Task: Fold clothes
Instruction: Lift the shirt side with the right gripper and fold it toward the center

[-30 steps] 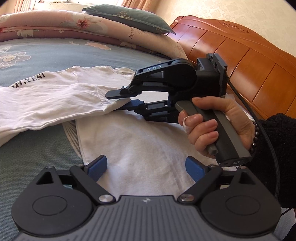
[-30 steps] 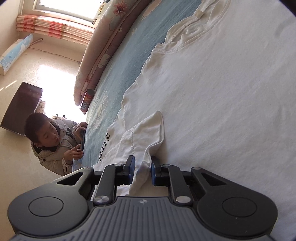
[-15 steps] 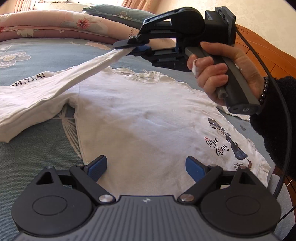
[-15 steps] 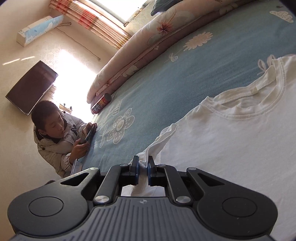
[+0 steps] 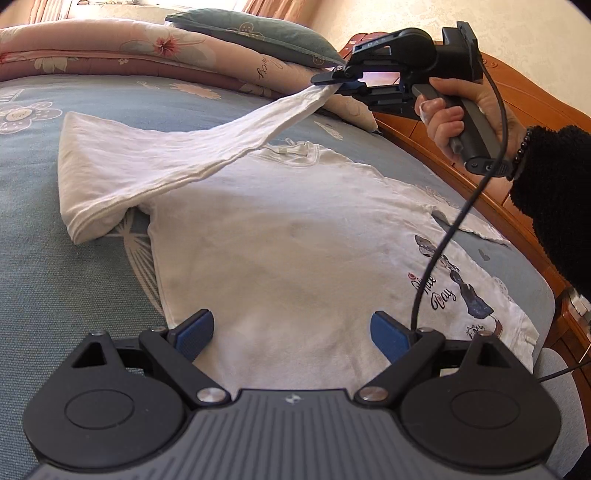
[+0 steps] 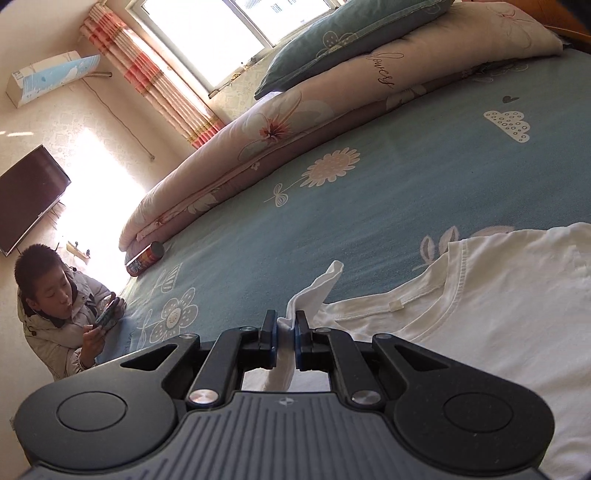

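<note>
a: shirt [image 5: 295, 251] first, where does it lie?

b: the white shirt lies spread on the bed [image 5: 74, 288], chest flat, neck hole toward the quilt [image 5: 110, 48] and pillow [image 5: 258, 33]. its far sleeve [image 5: 155, 158] is lifted off the sheet in a taut band running up to the right tool [image 5: 338, 83].

a: is that tool clamped on it?

b: yes. the right wrist view shows the two blue pads pressed together on a pinch of white cloth [image 6: 286, 325], with a little tail of fabric sticking out beyond them. a hand [image 5: 465, 110] holds the tool high, above the collar.

a: why so high?

b: it seems meant to clear the sleeve off the bed so it can swing across the chest without dragging or bunching. the band looks tight, so the rest of the sleeve hangs smooth.

a: and the left tool [image 5: 291, 330]?

b: its fingers stand wide apart, holding nothing, low over the hem. from there it could pin the body down, likely to stop the shirt sliding while the sleeve is pulled.

a: how far folded?

b: the body lies flat; only the sleeve is raised.
</note>
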{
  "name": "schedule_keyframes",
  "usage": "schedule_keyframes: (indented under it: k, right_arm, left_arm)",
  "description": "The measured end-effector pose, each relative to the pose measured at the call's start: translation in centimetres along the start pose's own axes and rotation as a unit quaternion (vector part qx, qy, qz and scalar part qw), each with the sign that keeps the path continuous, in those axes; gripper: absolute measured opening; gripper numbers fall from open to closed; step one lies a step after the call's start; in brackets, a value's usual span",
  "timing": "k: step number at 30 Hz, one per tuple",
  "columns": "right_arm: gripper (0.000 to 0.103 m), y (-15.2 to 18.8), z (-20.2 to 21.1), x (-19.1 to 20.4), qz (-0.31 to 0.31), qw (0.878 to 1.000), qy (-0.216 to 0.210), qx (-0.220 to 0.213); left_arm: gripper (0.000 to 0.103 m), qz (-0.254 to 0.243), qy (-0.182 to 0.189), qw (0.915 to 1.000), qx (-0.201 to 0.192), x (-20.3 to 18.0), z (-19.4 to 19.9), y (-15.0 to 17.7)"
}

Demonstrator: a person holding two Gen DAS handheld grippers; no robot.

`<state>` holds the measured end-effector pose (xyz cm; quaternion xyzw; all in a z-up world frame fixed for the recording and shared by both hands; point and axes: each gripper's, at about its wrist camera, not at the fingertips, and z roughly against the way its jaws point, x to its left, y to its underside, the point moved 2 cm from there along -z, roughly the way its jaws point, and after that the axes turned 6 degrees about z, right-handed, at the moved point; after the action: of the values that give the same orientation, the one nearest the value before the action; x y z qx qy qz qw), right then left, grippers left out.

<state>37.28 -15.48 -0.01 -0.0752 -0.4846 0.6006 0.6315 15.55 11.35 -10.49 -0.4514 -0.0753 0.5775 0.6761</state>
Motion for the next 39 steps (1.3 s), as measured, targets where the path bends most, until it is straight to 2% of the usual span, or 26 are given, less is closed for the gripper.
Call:
schedule_keyframes:
  k: [9, 20, 29, 32, 35, 37, 39]
  right_arm:
    - [0.010, -0.6, 1.7, -5.2, -0.006, 0.997, 0.077, -0.005]
    - [0.010, -0.6, 3.1, -10.7, -0.040, 0.989, 0.139, -0.016]
    - [0.010, 1.6, 1.7, -12.8, -0.046, 0.984, 0.171, 0.035]
    - [0.011, 2.4, 1.9, -13.3, -0.055, 0.984, 0.167, 0.038]
    - [0.011, 2.8, 2.4, -13.3, -0.051, 0.984, 0.163, 0.044]
    - [0.011, 2.8, 2.8, -13.2, -0.048, 0.986, 0.156, 0.045]
    - [0.011, 2.9, 3.3, -13.0, -0.046, 0.987, 0.148, 0.044]
  left_arm:
    - [0.092, -0.002, 0.000, 1.0000, 0.000, 0.1, -0.1, 0.0]
    - [0.093, -0.006, -0.001, 1.0000, 0.001, 0.1, -0.1, -0.3]
    - [0.093, -0.007, -0.002, 1.0000, -0.002, 0.0, -0.1, -0.4]
    - [0.093, -0.005, -0.019, 0.9997, -0.017, -0.1, 0.6, -1.1]
    - [0.093, -0.014, -0.043, 0.9973, -0.058, 0.0, 1.8, -3.1]
    - [0.093, -0.052, -0.101, 0.9912, -0.067, -0.2, 1.3, -4.6]
    - [0.093, -0.094, -0.181, 0.9767, -0.067, 0.0, -0.5, -6.0]
